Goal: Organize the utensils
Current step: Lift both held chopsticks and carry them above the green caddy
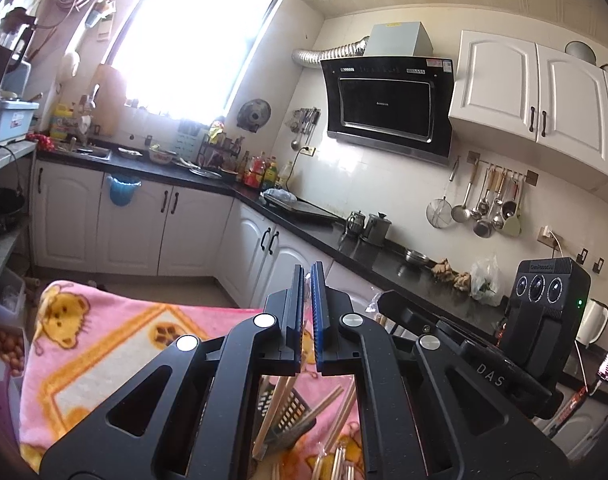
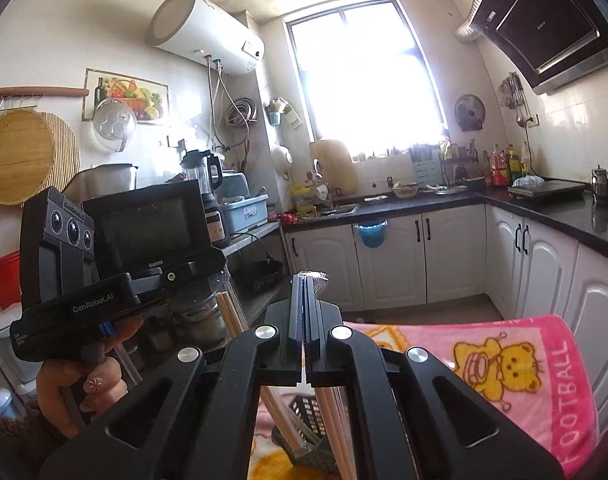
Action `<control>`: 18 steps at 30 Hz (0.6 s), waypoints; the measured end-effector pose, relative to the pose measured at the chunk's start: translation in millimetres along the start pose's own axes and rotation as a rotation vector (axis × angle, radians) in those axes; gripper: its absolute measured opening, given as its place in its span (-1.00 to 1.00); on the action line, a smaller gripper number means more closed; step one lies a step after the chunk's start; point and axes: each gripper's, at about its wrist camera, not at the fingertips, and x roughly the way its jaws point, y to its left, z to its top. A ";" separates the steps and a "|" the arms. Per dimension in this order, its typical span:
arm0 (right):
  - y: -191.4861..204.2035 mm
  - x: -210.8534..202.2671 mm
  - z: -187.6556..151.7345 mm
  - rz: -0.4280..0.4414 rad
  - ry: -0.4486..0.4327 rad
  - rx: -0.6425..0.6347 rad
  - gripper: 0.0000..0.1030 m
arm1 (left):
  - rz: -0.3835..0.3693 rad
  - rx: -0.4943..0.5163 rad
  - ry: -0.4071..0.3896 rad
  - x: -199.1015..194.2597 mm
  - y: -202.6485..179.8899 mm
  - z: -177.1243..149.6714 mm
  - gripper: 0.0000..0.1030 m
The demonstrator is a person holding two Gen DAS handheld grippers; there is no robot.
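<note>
Pink bear-print blanket [image 1: 103, 344] spread in the foreground. Black range hood [image 1: 388, 106] on the tiled wall; ladles [image 1: 484, 204] hung beneath white cabinets [image 1: 532, 92]. Water heater [image 2: 207, 32] mounted high, microwave [image 2: 147, 224] below.

I see a fluffy pink cloth blanket [image 1: 103, 344], pale wooden chopsticks [image 1: 273, 412], and a glossy black stone tabletop [image 1: 384, 264].
</note>
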 end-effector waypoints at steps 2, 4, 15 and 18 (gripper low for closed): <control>-2.0 4.1 5.4 0.003 -0.006 0.005 -0.98 | 0.006 0.002 -0.001 2.2 1.7 2.4 -0.97; -3.6 7.7 10.2 0.006 -0.016 0.007 -0.98 | 0.016 0.004 -0.005 4.9 3.7 5.1 -0.97; -18.7 34.0 20.5 -0.030 -0.033 0.002 -0.98 | 0.079 -0.019 0.007 27.0 26.9 5.9 -0.97; -23.5 41.2 14.9 -0.039 -0.028 0.001 -0.98 | 0.094 -0.023 0.011 32.2 33.7 0.8 -0.97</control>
